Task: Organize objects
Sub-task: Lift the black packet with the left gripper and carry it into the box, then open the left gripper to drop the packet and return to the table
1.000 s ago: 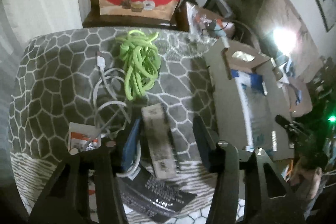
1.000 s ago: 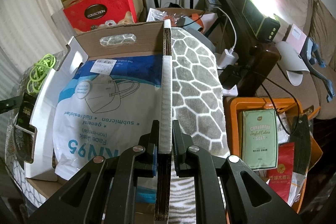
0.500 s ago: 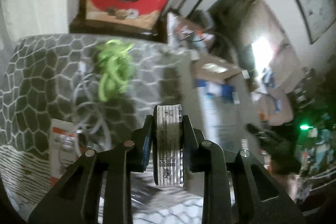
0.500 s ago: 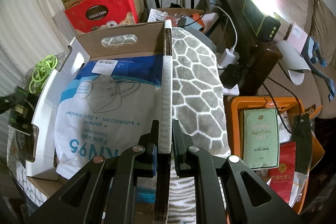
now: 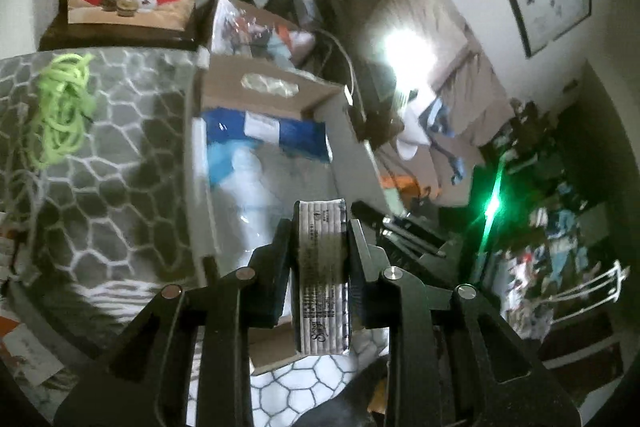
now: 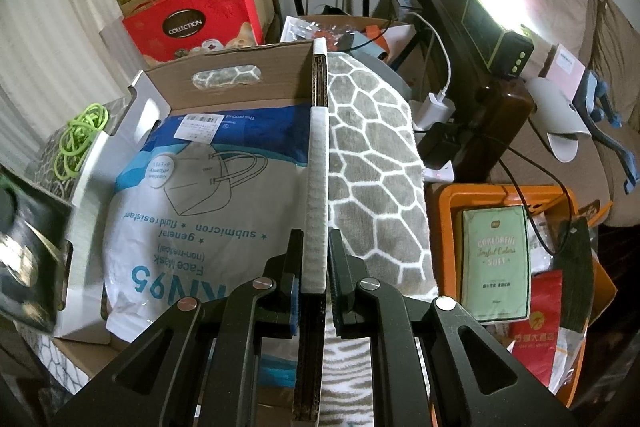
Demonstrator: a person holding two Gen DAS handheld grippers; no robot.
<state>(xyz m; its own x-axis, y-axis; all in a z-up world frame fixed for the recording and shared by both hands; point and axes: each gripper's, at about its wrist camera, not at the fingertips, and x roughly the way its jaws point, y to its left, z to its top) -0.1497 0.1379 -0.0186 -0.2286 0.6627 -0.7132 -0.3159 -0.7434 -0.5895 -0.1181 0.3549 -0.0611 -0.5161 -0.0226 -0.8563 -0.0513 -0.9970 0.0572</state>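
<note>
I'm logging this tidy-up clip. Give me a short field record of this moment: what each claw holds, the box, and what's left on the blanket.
left claw: shut on a small printed pack, held above the box
right claw: shut on the box's right wall
box: cardboard, open, on the blanket
box contents: KN95 mask bag
on the blanket: green cord, left of the box

Far ahead of our jaws and to the left we see a red gift box point(image 6: 192, 27) marked COLLECTION. To their right we see an orange bin point(image 6: 444, 203) holding a green packet point(image 6: 496, 263), and beyond it a white charger point(image 6: 434, 107).
</note>
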